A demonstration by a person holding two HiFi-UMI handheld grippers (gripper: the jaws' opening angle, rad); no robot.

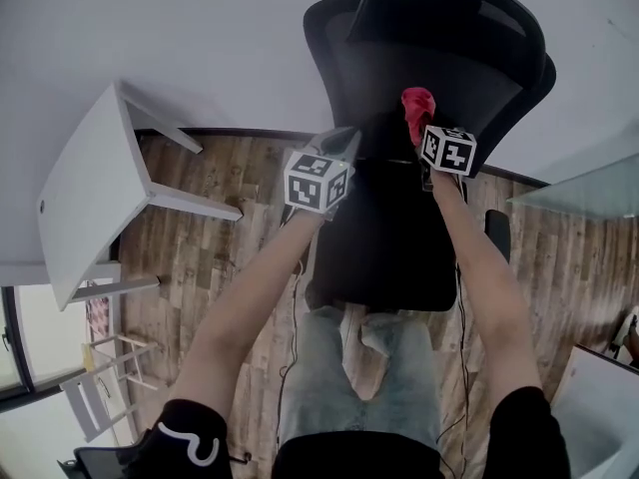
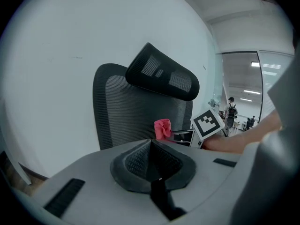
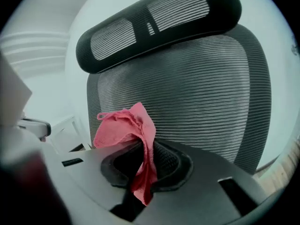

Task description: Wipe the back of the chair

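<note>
One black mesh chair (image 3: 197,93); pink cloth (image 3: 126,125).

We read this as an office: a black mesh chair with a headrest (image 3: 201,93), a white rectangular table (image 1: 90,183), and a glass wall (image 2: 260,97) under ceiling strip lights (image 2: 263,72).

Gripper: the gripper (image 3: 146,159) fills the lower frame, its jaws pinched together on a pink cloth (image 3: 123,128).
Cloth: bunched above the jaws, with one tail hanging down between the pads. Whether its top touches the chair cannot be told.
Back: a grey ribbed mesh back (image 3: 201,93) in a dark frame stands close ahead.
Headrest: a curved mesh headrest (image 3: 159,25) sits tilted above the back.
Lower right: a strip of wood floor (image 3: 287,165).
Left edge: pale blurred shapes, too soft to name.
</note>
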